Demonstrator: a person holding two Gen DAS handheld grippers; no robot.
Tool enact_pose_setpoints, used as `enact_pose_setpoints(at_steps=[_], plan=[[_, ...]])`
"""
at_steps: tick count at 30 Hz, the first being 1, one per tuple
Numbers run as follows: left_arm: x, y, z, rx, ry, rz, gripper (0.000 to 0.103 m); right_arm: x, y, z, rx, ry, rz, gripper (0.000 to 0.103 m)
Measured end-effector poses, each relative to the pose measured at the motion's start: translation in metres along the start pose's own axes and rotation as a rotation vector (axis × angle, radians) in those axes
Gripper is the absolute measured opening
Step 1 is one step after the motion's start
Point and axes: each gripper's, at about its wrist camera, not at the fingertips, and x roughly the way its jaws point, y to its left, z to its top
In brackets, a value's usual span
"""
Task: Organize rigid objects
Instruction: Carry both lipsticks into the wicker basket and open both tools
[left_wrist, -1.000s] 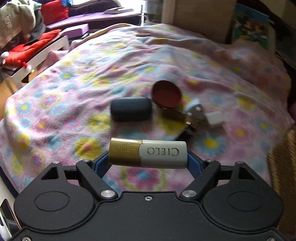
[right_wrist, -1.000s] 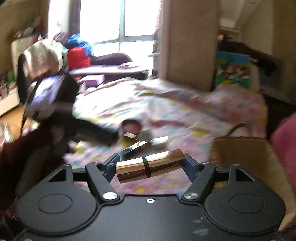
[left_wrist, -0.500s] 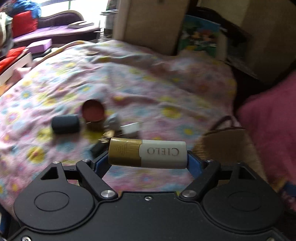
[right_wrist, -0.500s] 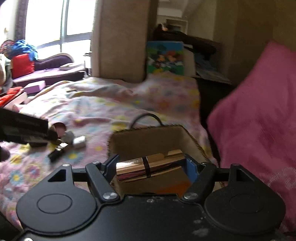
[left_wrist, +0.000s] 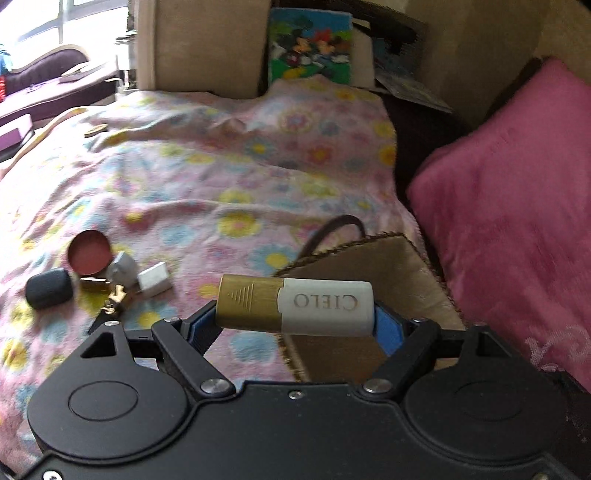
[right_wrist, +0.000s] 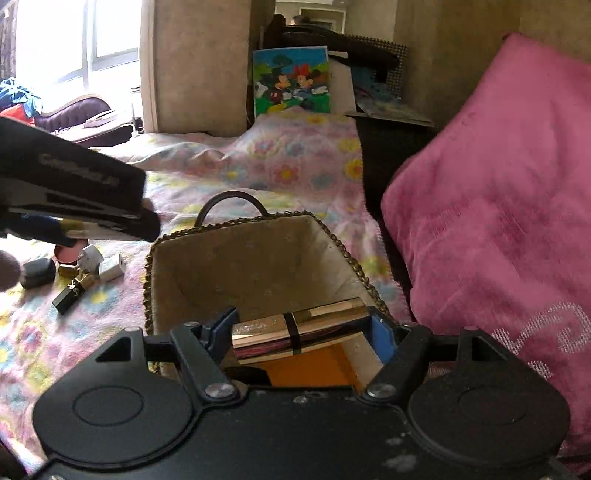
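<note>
My left gripper (left_wrist: 295, 317) is shut on a gold and white tube marked CIELO (left_wrist: 295, 308), held crosswise above the near left rim of a woven basket (left_wrist: 369, 254). My right gripper (right_wrist: 301, 328) is shut on a shiny gold tube with a black band (right_wrist: 299, 326), held over the basket's (right_wrist: 255, 262) open mouth. An orange item (right_wrist: 314, 369) lies inside the basket. The left gripper's body shows in the right wrist view (right_wrist: 74, 192) at the left.
On the flowered blanket (left_wrist: 203, 177) lie a dark cylinder (left_wrist: 48, 288), a round red tin (left_wrist: 89, 252), a small white box (left_wrist: 154, 279), a grey piece (left_wrist: 122, 269) and a black and gold tube (right_wrist: 72, 293). A pink pillow (left_wrist: 517, 206) stands right of the basket.
Both grippers have swung right from the pile of small objects to the basket, each still holding its tube. The right gripper has come over the basket's opening.
</note>
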Motion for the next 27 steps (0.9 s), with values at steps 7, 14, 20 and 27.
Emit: enact_pose_setpoints(at_steps=[7,14,20,27], plan=[[0.004,-0.012,-0.002,0.031,0.006,0.001,0.091,0.001,-0.004,0.002,0.009,0.005,0.027,0.08],[0.006,-0.009,-0.003,0.019,0.016,0.029,0.091,-0.001,-0.004,0.002,0.026,0.005,0.037,0.08],[0.005,-0.005,-0.005,0.015,0.017,0.039,0.091,-0.005,0.0,0.002,0.014,0.002,0.036,0.08],[0.003,0.015,-0.008,-0.005,0.009,0.062,0.092,-0.005,0.005,0.003,0.009,0.004,0.019,0.08]])
